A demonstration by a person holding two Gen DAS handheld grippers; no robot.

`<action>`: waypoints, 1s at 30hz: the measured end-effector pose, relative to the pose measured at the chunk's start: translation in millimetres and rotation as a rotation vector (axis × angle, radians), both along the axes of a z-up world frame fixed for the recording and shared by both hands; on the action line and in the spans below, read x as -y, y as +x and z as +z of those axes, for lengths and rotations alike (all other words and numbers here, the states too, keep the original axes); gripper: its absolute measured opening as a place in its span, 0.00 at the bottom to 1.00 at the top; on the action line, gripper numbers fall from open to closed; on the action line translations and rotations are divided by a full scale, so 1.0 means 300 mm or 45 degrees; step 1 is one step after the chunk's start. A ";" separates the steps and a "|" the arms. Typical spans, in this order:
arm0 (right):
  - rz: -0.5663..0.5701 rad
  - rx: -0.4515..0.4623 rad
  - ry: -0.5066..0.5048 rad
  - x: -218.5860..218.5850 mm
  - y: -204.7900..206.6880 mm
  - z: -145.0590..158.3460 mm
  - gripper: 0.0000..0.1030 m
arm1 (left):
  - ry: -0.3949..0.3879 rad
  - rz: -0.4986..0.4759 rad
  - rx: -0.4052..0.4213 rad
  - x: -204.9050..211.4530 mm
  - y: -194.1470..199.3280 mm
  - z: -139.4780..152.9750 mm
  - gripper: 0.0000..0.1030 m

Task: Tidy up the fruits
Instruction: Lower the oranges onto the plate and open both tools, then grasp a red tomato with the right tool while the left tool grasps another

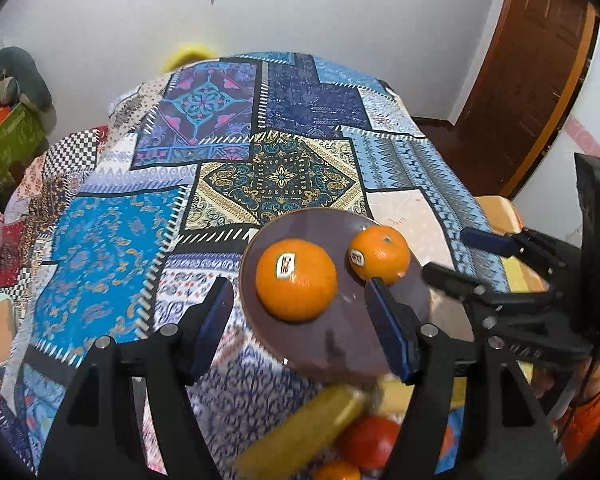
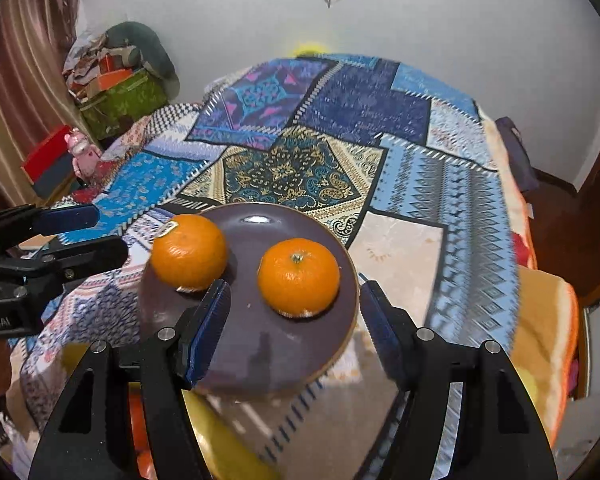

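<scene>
On the purple plate (image 2: 260,356), two stickered oranges (image 2: 189,252) (image 2: 298,276), print unreadable; both grippers (image 1: 300,328) (image 2: 294,328) open, empty

No lettering reads clearly (the orange (image 1: 296,285) sticker (image 1: 285,266) is too blurred).

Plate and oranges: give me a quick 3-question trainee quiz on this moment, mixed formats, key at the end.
1. True or false: both oranges, the left orange and the right orange, lie on the plate.
2. Multiple choice: the left gripper and the right gripper are A) each shut on an orange, B) both open and holding nothing, C) both shut on the plate rim.
3. Fill in: in the right wrist view, the orange showing its green stem end on top is the ____ one.

Key: 1 true; 2 B; 3 right.
</scene>
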State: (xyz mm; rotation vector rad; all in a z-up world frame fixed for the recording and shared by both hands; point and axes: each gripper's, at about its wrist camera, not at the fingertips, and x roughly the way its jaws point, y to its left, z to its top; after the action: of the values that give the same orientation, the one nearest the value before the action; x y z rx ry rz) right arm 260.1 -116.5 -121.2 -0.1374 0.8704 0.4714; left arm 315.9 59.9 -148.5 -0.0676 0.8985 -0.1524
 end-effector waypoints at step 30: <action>0.085 -0.117 0.045 -0.039 -0.408 -0.143 0.63 | -0.051 -0.023 -0.108 0.039 -0.498 -0.109 0.66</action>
State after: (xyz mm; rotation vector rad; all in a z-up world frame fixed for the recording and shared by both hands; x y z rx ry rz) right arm 137.7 -104.8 -164.0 -0.1131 0.9494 0.5588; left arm 166.6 48.3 -181.1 -0.1041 0.9811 -0.1855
